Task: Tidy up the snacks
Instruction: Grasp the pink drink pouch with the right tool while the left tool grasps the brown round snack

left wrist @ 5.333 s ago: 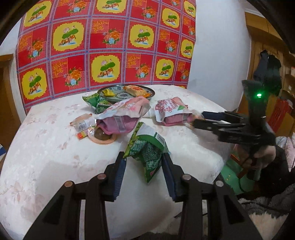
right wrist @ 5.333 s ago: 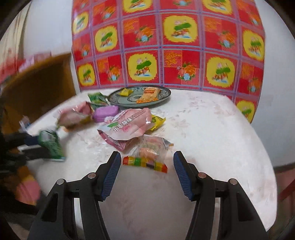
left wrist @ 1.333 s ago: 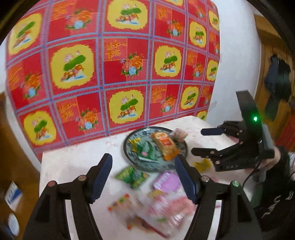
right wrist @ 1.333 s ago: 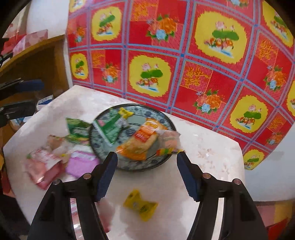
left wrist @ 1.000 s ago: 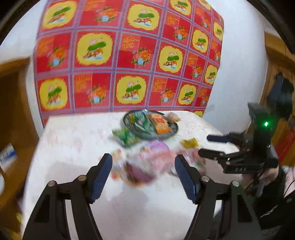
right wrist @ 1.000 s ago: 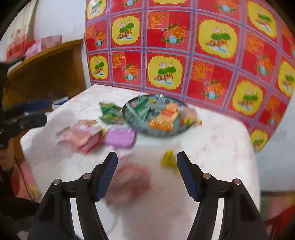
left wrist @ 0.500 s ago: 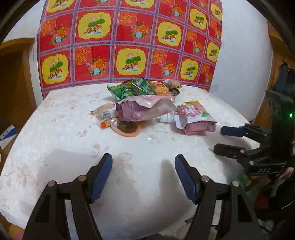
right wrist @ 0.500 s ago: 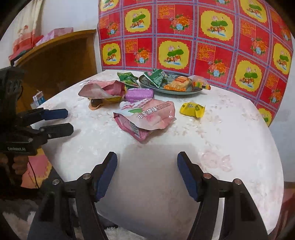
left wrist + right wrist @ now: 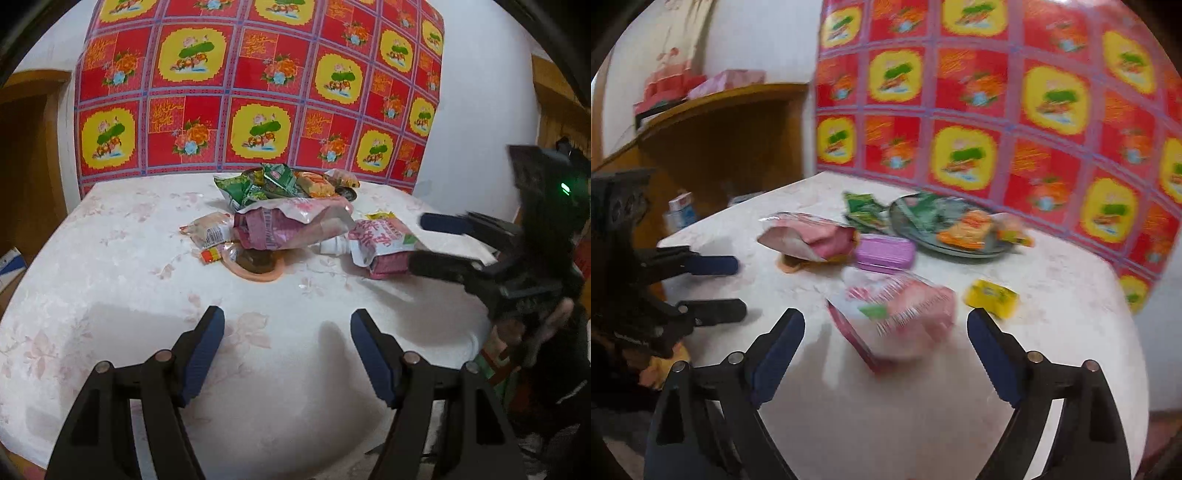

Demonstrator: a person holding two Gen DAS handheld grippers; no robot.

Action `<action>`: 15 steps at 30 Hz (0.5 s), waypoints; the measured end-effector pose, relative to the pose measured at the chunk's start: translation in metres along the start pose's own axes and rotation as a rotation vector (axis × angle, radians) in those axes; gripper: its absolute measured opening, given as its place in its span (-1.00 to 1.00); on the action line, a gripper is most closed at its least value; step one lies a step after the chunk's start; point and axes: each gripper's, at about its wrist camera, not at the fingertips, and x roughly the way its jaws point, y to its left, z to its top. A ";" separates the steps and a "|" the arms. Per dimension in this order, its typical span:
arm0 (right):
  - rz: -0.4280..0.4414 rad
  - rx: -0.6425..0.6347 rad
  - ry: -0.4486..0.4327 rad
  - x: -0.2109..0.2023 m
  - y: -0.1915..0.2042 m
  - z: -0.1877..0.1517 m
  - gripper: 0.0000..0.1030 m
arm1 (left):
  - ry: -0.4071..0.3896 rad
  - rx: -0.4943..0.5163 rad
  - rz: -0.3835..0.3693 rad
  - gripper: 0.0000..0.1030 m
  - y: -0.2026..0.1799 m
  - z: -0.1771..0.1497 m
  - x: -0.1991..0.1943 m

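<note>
Two grippers over white floral surface [image 9: 110, 280]: right gripper [image 9: 886, 325] jaws just opened wide astride pink snack bag [image 9: 901, 314], untouched; left gripper [image 9: 286, 325] jaws wide, empty. Grasp pending, dark round plate [image 9: 960, 251] beyond.

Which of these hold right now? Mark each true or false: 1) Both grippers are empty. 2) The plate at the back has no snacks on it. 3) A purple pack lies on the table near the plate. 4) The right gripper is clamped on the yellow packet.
1) True: the left gripper and the right gripper stand open with nothing between the pads; the right one's jaws have just been opening.
2) False: the plate holds several packets, green and orange among them.
3) True: the purple pack lies beside the plate.
4) False: the yellow packet lies free on the table.
</note>
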 end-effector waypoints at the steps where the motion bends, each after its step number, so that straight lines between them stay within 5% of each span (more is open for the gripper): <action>1: 0.017 -0.009 0.007 0.003 -0.002 0.006 0.78 | 0.004 -0.013 -0.005 0.44 0.003 0.001 -0.001; 8: 0.042 -0.073 0.092 0.031 -0.007 0.016 0.64 | 0.022 -0.071 -0.009 0.38 0.025 0.016 0.003; 15: 0.000 -0.067 0.077 0.021 -0.007 0.011 0.62 | 0.114 -0.005 0.025 0.37 0.014 0.037 0.036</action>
